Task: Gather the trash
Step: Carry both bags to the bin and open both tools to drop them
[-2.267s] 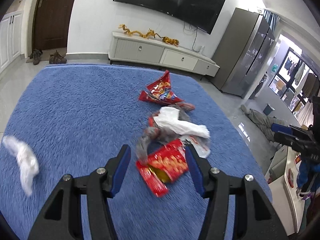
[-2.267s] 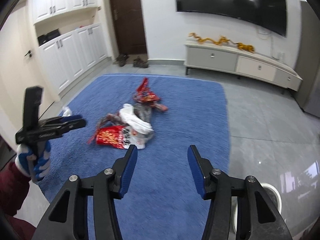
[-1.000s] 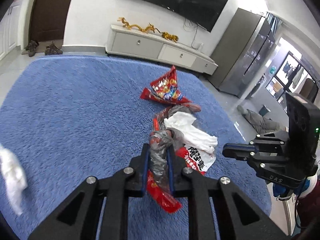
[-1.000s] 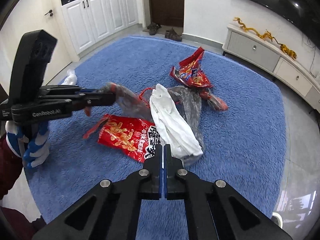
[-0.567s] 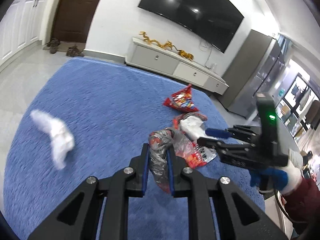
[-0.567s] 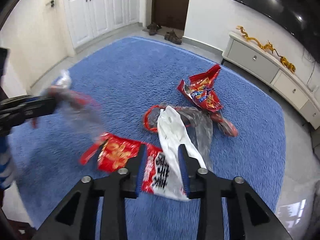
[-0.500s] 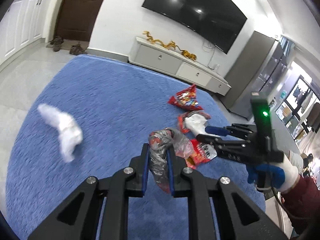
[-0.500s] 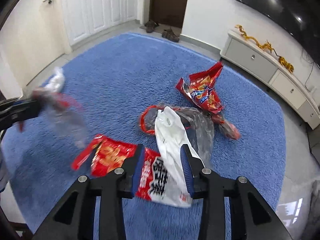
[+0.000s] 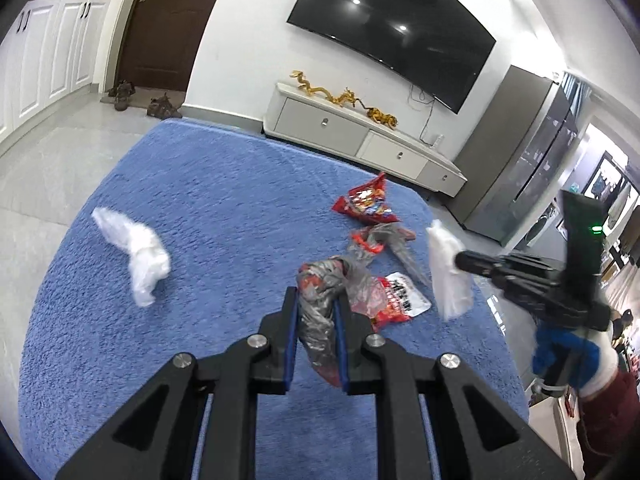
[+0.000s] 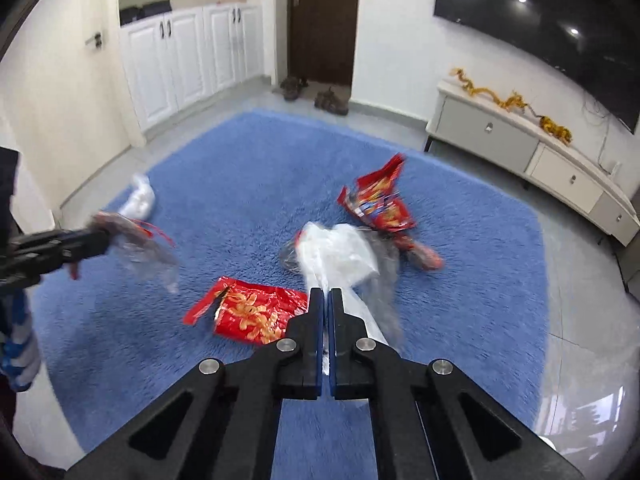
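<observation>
My left gripper [image 9: 316, 294] is shut on a crumpled grey plastic bag [image 9: 332, 270] with red handles, held above the blue rug [image 9: 224, 208]. In the right wrist view that left gripper [image 10: 100, 240] holds the bag [image 10: 140, 248] out at the left. My right gripper [image 10: 325, 292] is shut on a white plastic bag [image 10: 340, 246], which hangs off the rug; the left wrist view has the gripper [image 9: 460, 260] and the bag [image 9: 448, 276] at the right. On the rug lie a flat red packet [image 10: 252, 312], a red snack bag [image 10: 376, 204] and another grey bag [image 10: 386, 258].
A crumpled white bag [image 9: 136, 248] lies on the rug's left side. A low white TV cabinet [image 9: 360, 140] stands beyond the rug. Shoes [image 10: 316, 94] sit by the brown door [image 10: 320, 20]. White cupboards [image 10: 188, 56] line the left wall. Grey tiles [image 10: 580, 320] surround the rug.
The right gripper opened around the white bag, shut on it and lifted it off the pile. The left gripper carried the grey bag up and away to the left.
</observation>
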{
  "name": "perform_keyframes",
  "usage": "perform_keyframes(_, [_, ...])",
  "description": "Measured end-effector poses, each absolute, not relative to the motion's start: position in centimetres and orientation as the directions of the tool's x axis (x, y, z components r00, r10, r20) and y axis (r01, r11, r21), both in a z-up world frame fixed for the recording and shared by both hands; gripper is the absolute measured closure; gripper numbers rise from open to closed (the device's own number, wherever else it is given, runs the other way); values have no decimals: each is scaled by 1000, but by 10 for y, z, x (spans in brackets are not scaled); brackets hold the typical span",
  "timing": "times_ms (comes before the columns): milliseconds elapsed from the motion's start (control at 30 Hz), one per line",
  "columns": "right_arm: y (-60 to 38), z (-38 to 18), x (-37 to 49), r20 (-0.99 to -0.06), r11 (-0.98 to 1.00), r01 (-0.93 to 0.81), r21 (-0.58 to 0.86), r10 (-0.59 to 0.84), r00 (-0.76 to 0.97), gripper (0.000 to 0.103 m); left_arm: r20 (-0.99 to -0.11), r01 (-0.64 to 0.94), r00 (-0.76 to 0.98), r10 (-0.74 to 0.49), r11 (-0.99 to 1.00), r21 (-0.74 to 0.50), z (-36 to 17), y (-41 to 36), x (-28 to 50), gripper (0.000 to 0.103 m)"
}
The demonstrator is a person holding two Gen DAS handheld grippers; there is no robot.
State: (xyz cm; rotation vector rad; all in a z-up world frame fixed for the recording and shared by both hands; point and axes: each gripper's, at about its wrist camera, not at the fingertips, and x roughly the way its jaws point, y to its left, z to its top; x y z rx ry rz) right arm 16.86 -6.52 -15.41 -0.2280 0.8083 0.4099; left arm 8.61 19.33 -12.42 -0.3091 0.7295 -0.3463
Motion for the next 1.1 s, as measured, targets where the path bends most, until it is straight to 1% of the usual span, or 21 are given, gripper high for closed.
perform_keyframes(200, [-113, -119, 125, -661, 923, -386, 15, 298, 688, 102, -590, 245, 690, -420, 902, -355, -113, 155, 83, 88])
perform_keyframes(367, [-150, -106, 92, -615, 940, -337, 42, 291, 733, 102, -592, 295, 671, -446, 894, -338, -102, 115, 85, 88])
perform_keyframes(500, [-186, -98, 74, -584, 957, -283, 65, 266, 767, 102, -592, 355, 648, -480, 877, -323, -90, 77, 89, 88])
perform_keyframes(633, [-238, -95, 54, -564, 977, -196, 83, 208, 799, 102, -601, 433, 609, -518, 852, -295, -77, 19, 96, 88])
perform_keyframes(733, [-276, -100, 41, -561, 988, -122, 96, 155, 813, 102, -621, 500, 564, -544, 824, -268, -73, -34, 102, 88])
perform_keyframes(900, [-353, -124, 21, -578, 991, 21, 135, 62, 814, 102, -675, 614, 470, -569, 760, -213, -80, -136, 103, 88])
perform_keyframes(1100, [-437, -177, 9, -631, 961, 187, 206, -16, 776, 102, -750, 703, 358, -556, 689, -176, -108, -253, 105, 88])
